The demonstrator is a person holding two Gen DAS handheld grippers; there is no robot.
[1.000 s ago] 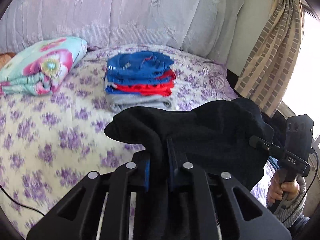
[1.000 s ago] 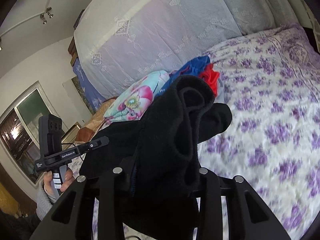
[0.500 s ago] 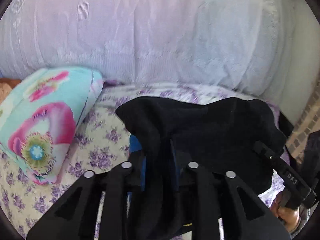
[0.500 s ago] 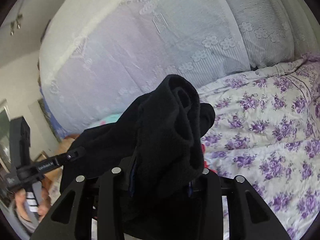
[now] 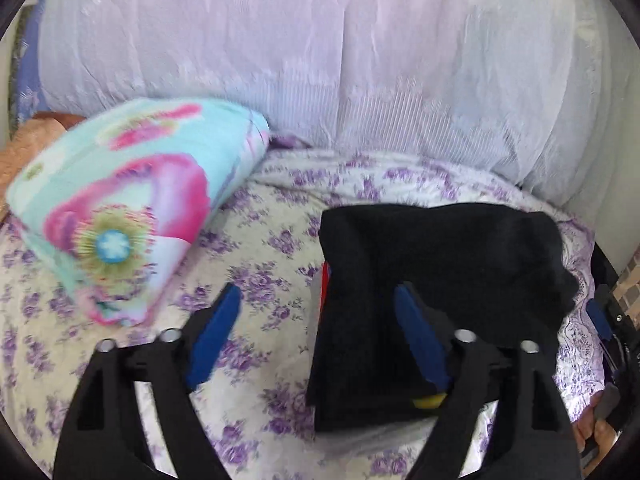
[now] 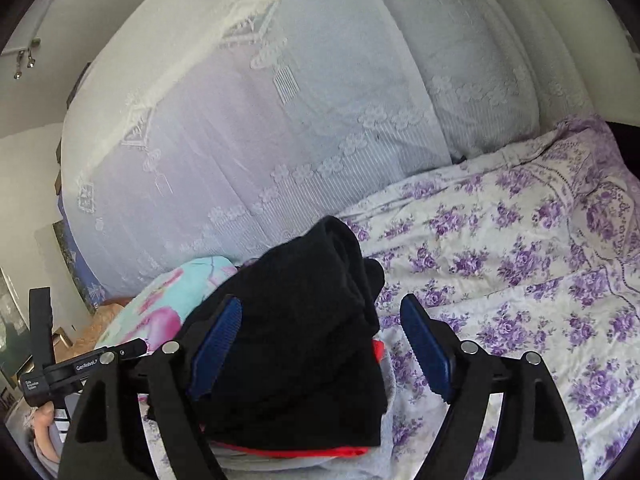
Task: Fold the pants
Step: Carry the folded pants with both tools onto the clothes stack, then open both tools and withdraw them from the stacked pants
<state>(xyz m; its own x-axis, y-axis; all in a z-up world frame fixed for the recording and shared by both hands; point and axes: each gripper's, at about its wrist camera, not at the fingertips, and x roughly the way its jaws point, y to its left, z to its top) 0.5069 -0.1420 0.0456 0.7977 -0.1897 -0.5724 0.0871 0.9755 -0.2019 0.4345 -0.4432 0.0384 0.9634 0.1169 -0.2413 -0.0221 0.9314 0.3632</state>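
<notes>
The folded black pants [image 5: 440,272] lie on top of a stack of folded clothes, whose red edge [image 5: 326,284] peeks out at the left. My left gripper [image 5: 316,292] has its jaws opening wide; its right finger lies over the pants' near left corner and the pads press on nothing. In the right wrist view the black pants [image 6: 304,344] sit on red and grey garments [image 6: 360,456]. My right gripper [image 6: 320,303] is also opening, with the pants loose between its blue pads. A hand holds the left gripper's handle [image 6: 40,368] at the left.
A turquoise and pink floral cushion [image 5: 120,216] lies left of the stack. White lace-covered pillows [image 5: 320,60] rise behind it. The purple-flowered bedsheet [image 6: 520,280] spreads out to the right. A brick-patterned curtain [image 5: 628,280] shows at the far right edge.
Both grippers carried the black pants toward the head of the bed and over the clothes stack. Both then opened and let go; the pants now rest on the stack.
</notes>
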